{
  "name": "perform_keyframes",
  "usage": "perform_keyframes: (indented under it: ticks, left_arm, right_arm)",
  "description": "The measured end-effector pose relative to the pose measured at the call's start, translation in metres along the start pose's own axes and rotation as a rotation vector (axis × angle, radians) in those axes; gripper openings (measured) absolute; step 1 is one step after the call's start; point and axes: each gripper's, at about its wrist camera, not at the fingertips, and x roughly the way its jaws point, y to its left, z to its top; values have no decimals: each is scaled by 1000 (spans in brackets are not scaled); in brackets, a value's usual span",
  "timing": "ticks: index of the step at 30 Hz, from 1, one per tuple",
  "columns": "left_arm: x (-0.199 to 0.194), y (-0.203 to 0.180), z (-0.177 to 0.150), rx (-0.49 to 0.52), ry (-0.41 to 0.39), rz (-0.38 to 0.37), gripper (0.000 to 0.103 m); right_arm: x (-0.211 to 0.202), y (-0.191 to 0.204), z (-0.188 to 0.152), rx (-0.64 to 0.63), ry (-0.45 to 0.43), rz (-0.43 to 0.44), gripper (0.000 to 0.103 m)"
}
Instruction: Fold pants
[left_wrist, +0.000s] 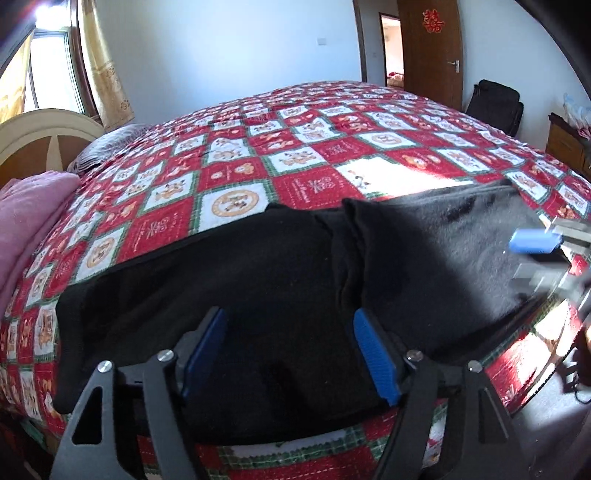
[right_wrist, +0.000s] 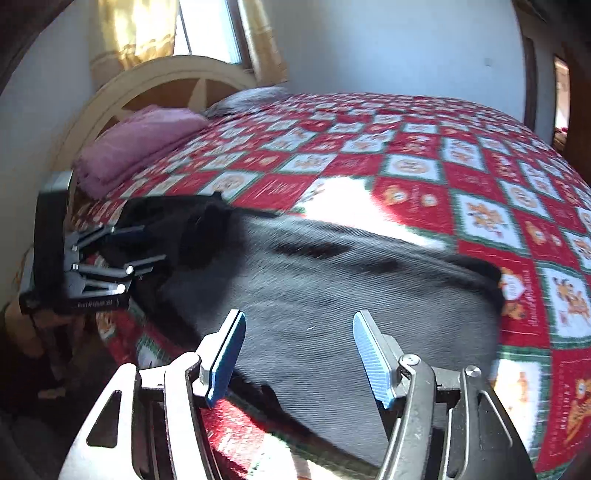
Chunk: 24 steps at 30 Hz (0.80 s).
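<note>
Black pants (left_wrist: 258, 280) lie flat along the near edge of the bed, with a fold ridge near the middle; in the right wrist view the pants (right_wrist: 332, 295) look grey in the sunlight. My left gripper (left_wrist: 290, 321) is open just above the pants' near edge, holding nothing. My right gripper (right_wrist: 299, 328) is open above the other end of the pants, empty. The right gripper shows at the right edge of the left wrist view (left_wrist: 543, 254), and the left gripper at the left of the right wrist view (right_wrist: 140, 251).
The bed carries a red, white and green checked quilt (left_wrist: 295, 147). A folded pink blanket (right_wrist: 136, 144) and a dark pillow (left_wrist: 107, 147) lie by the headboard (right_wrist: 159, 81). A wooden door (left_wrist: 432, 48), a black bag (left_wrist: 495, 103) and a cabinet (left_wrist: 565, 144) stand beyond the bed.
</note>
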Motion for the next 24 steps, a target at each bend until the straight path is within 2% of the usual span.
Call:
perform_keyframes:
  ticks: [2, 4, 7, 10, 12, 15, 17, 20, 21, 24]
  left_arm:
    - [-1, 0, 1, 2, -8, -8, 74]
    - [-4, 2, 4, -16, -23, -19, 75]
    - [-7, 4, 8, -20, -43, -14, 78]
    - [-8, 11, 9, 16, -30, -24, 80]
    - [-14, 24, 6, 34, -36, 16, 83]
    - [-25, 65, -7, 23, -51, 111, 94]
    - [-32, 107, -21, -24, -47, 188, 94]
    - [-35, 158, -40, -125, -33, 252, 94]
    - [-34, 176, -46, -175, -35, 251, 93]
    - [-28, 212, -60, -323, -48, 155, 87]
  right_arm:
    - [-1, 12, -6, -75, -31, -65, 62]
    - [-9, 17, -6, -95, -24, -67, 62]
    - [-29, 9, -5, -71, -81, -118, 62]
    - [-38, -16, -6, -9, -71, -147, 62]
    - [-22, -35, -11, 23, 18, -186, 63]
    - [-23, -42, -13, 60, -8, -177, 63]
    - [-27, -34, -8, 39, -8, -178, 63]
    - [-39, -16, -2, -5, -76, -181, 63]
    - [-40, -10, 1, -19, -85, -161, 63]
    - [-40, 6, 9, -50, -105, -123, 63]
